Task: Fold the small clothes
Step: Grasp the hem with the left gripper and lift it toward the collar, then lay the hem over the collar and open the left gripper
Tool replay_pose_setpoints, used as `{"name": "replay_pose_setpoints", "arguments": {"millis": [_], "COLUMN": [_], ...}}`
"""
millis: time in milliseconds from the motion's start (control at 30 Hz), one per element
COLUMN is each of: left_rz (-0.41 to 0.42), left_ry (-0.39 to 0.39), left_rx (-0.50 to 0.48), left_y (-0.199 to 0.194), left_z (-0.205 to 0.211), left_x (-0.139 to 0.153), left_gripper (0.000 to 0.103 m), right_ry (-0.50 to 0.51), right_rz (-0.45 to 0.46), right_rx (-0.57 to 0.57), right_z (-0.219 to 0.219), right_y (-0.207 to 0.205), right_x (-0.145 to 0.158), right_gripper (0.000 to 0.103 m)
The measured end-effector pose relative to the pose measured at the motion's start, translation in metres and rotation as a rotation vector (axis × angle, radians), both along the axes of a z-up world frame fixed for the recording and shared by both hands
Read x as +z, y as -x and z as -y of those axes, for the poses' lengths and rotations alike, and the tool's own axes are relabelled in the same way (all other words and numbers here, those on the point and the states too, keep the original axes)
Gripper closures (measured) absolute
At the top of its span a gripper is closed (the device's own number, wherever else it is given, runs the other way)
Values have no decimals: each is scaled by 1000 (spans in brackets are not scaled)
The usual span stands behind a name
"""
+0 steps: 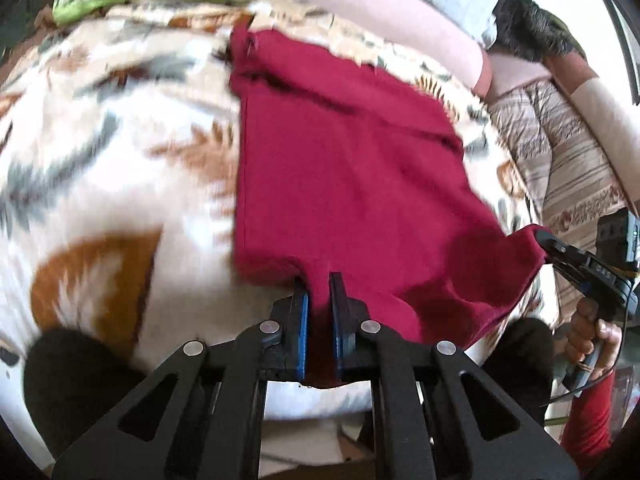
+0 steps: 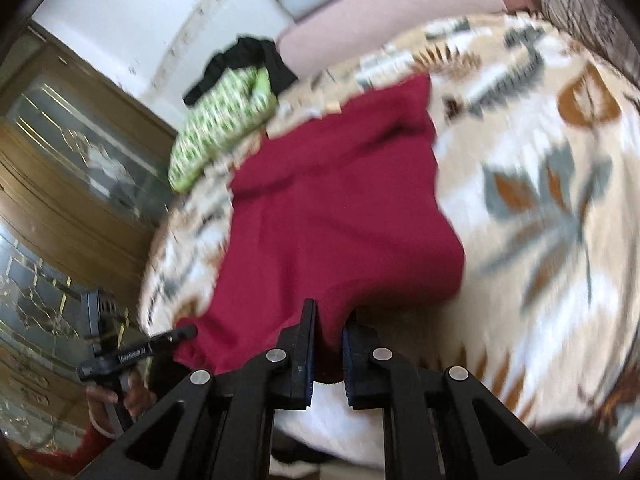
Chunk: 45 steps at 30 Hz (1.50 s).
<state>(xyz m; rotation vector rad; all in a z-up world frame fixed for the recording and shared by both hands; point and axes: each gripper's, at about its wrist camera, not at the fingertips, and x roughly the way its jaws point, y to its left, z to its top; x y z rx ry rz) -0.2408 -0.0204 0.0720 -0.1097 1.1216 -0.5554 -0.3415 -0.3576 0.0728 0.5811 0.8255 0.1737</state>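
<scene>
A dark red garment [image 1: 348, 160] lies spread on a leaf-patterned blanket [image 1: 120, 152], and everything else is placed here against that garment. Its far end rests flat on the blanket; its near edge is raised off the blanket and pinched at two corners.

The left gripper [image 1: 319, 284] is clamped on the garment's near hem, with a fold of red cloth squeezed between the blue-faced pads [image 1: 305, 312]. In the right wrist view the same tool shows at the garment's lower left corner, held by a hand [image 2: 132, 392] in a red sleeve.

The right gripper [image 2: 330, 316] is closed on the opposite near corner, red cloth bunched between its two fingers (the picture is smeared, so how deep the cloth sits in the grip is hard to judge). From the left wrist view this gripper appears at the garment's right-hand tip, gripping the pointed corner, with a hand [image 1: 592, 332] on its handle.

Beyond the garment's far end sits a green and white patterned cushion [image 2: 224, 120], with a black cloth [image 2: 240, 64] just behind it. To the garment's far right in the left wrist view lies a striped beige bedcover [image 1: 568, 152].
</scene>
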Motion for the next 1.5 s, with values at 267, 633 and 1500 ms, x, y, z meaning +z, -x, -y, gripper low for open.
{"name": "replay_pose_setpoints", "arguments": {"millis": [267, 633, 1500], "left_rz": [53, 135, 100], "left_ry": [23, 8, 97], "left_rx": [69, 142, 263], "left_y": [-70, -190, -304], "left_z": [10, 50, 47], "left_x": [22, 43, 33], "left_gripper": [95, 95, 31], "right_ry": [20, 106, 108], "right_rz": [51, 101, 50], "right_rx": [-36, -143, -290], "right_z": [6, 43, 115], "right_y": [-78, -184, -276], "right_x": [21, 42, 22], "right_gripper": [93, 93, 47]}}
